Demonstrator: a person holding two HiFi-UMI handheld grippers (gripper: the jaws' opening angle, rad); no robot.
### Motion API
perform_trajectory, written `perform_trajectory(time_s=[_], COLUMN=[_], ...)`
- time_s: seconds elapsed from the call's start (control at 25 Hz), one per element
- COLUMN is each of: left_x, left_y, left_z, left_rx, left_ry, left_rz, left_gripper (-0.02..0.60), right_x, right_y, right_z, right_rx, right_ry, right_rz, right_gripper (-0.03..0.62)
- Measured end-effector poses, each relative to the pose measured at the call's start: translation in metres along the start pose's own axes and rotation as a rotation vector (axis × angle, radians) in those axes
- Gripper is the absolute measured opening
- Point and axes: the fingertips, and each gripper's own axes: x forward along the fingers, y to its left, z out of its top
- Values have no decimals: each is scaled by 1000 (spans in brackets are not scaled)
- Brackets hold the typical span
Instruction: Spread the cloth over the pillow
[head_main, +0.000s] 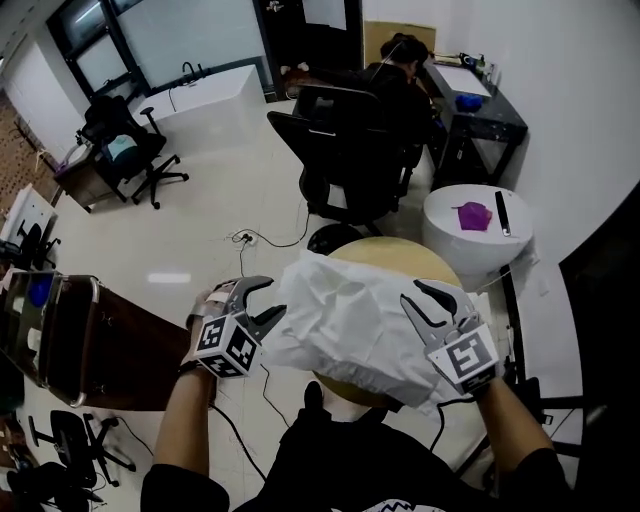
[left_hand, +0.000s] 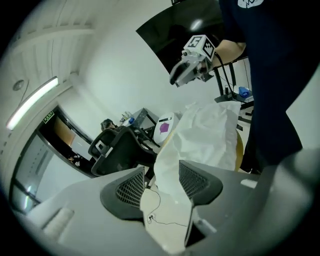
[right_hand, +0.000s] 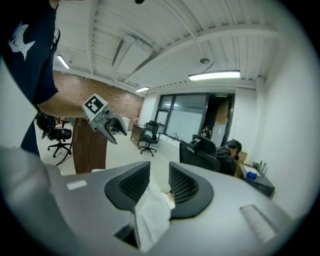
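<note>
A white cloth hangs stretched between my two grippers, over a round tan tabletop. My left gripper is shut on the cloth's left edge. In the left gripper view the cloth runs out from between the jaws of that gripper. My right gripper is shut on the right edge; in the right gripper view a bunch of cloth sits between its jaws. The cloth hides most of the table, and I can make out no pillow.
A black office chair stands just beyond the table, with a person seated at a desk behind it. A white round stand carries a purple thing. A brown cabinet is at my left, and cables lie on the floor.
</note>
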Motion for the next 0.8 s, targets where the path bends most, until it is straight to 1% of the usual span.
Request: perform_trajectory(time_s=[0.16, 0.28, 0.36, 0.48, 0.52, 0.6, 0.72, 0.8], left_x=[1, 13, 28, 50, 56, 65, 80, 85], left_y=[-40, -79, -108, -136, -145, -161, -175, -176], left_z=[-40, -66, -83, -104, -109, -114, -123, -127], left_rx=[-52, -112, -139, -164, -154, -105, -33, -4], left_ry=[21, 45, 74, 93, 99, 108, 131, 147], left_rz=[-68, -144, -201, -244, -258, -278, -270, -246], left_gripper=[206, 198, 196, 186, 186, 186, 186, 174], right_x=[31, 53, 65, 78, 82, 88, 96, 99], right_y=[27, 51, 65, 83, 88, 96, 104, 108], right_z=[28, 41, 45, 44, 43, 39, 34, 32], right_rx=[-47, -66, -64, -43, -38, -31, -21, -14], right_ry=[-3, -2, -6, 4, 10, 27, 48, 54], right_rz=[57, 98, 116, 139, 147, 162, 177, 181], right_gripper=[129, 129, 129, 129, 129, 129, 129, 129])
